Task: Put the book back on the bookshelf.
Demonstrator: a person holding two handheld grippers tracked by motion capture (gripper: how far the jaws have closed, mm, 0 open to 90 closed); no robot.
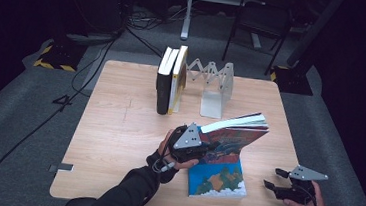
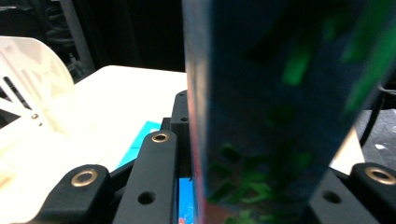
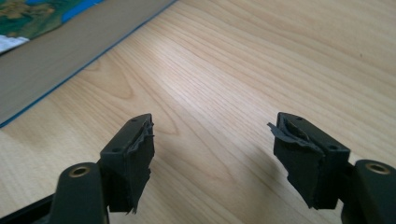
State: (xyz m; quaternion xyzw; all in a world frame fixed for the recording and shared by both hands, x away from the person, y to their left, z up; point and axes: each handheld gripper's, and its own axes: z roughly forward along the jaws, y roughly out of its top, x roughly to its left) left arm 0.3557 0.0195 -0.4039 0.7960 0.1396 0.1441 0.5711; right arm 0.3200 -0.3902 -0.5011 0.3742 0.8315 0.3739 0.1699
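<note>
- Left gripper point(image 1: 202, 147) is clamped on the lifted book point(image 1: 233, 132), whose long axis tilts up toward the bookend point(image 1: 217, 88) beyond.
- Right gripper point(image 1: 277, 180) rests, jaws apart, nearby.

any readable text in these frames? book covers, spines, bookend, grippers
None readable.
Held book: picture cover, any lettering too blurred.
Flat book: artwork, no legible title.
Upright books: spines too small to read.
Bookend and both grippers: no markings visible.
</note>
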